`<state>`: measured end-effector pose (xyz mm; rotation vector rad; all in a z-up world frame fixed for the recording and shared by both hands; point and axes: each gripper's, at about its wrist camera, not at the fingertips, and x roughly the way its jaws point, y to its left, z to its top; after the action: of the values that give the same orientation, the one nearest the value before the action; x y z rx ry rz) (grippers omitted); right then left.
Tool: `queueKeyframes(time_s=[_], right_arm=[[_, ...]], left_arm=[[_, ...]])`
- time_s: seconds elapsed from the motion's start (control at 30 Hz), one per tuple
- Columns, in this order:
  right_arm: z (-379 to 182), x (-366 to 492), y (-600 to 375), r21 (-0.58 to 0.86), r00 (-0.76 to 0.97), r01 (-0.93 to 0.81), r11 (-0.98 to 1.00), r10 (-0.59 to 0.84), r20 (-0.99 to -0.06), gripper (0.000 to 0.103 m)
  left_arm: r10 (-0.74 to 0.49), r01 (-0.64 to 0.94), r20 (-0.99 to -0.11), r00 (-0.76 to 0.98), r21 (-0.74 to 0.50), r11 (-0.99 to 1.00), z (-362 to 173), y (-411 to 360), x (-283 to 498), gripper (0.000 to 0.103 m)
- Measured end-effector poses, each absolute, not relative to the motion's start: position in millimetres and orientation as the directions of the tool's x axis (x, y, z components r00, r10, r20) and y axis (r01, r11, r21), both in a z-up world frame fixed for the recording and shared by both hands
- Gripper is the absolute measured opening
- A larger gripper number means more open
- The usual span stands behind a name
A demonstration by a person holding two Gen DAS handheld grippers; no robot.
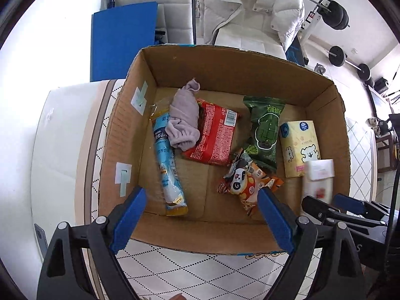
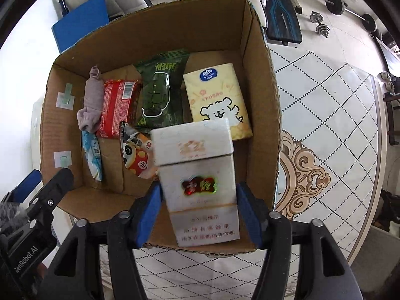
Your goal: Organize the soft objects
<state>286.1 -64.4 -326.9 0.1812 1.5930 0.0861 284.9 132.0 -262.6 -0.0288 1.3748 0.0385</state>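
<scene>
An open cardboard box [image 1: 175, 235] [image 2: 265, 80] holds a lilac sock [image 1: 183, 122] [image 2: 91, 102], a red packet [image 1: 215, 137] [image 2: 116, 107], a green packet [image 1: 265, 130] [image 2: 158, 92], a yellow tissue pack [image 1: 300, 147] [image 2: 220, 100], a panda snack bag [image 1: 246, 182] [image 2: 136, 155] and a light blue sachet [image 1: 167, 165] [image 2: 92, 157]. My right gripper [image 2: 198, 215] is shut on a white cigarette pack [image 2: 197, 172] [image 1: 318, 177] above the box's near right corner. My left gripper [image 1: 202, 221] is open and empty above the box's near edge.
The box stands on a white table with a diamond pattern [image 2: 325, 100]. Behind it are a blue board [image 1: 122, 42], a chair with a white puffer jacket [image 1: 250, 7], and dumbbells on the floor [image 2: 322, 22].
</scene>
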Motion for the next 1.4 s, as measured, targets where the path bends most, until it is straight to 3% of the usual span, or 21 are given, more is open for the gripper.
queueKeyframes(time_s=[0.1,0.17,0.33,0.6,1.07,1.4], right_arm=[[-318,284,-61,0.147,0.007,0.049,0.988,0.146,-0.989,0.083],[-311,282,-59,0.124,0.031,0.036,0.992,0.123,-0.992,0.091],[-295,276,-61,0.065,0.084,0.025,0.998,0.063,-0.995,0.095],[-255,253,-74,0.093,0.147,0.032,0.995,0.087,-0.985,0.095],[-98,127,-105,0.148,0.374,-0.024,0.989,0.146,-0.916,0.095],[-21,61,-118,0.127,0.489,-0.030,0.991,0.126,-0.863,0.095]], left_arm=[[0.016,-0.038,-0.981,0.195,0.009,0.999,-262,133,285,0.091],[0.027,-0.040,-0.979,0.200,0.019,0.999,-260,135,284,0.091],[0.021,-0.039,-0.976,0.216,0.013,0.999,-249,137,279,0.091],[0.027,-0.025,-0.962,0.273,0.021,0.999,-208,129,255,0.091],[0.032,-0.009,-0.890,0.455,0.031,0.999,-70,106,143,0.091],[0.004,-0.022,-0.866,0.500,-0.008,1.000,-16,102,90,0.091]])
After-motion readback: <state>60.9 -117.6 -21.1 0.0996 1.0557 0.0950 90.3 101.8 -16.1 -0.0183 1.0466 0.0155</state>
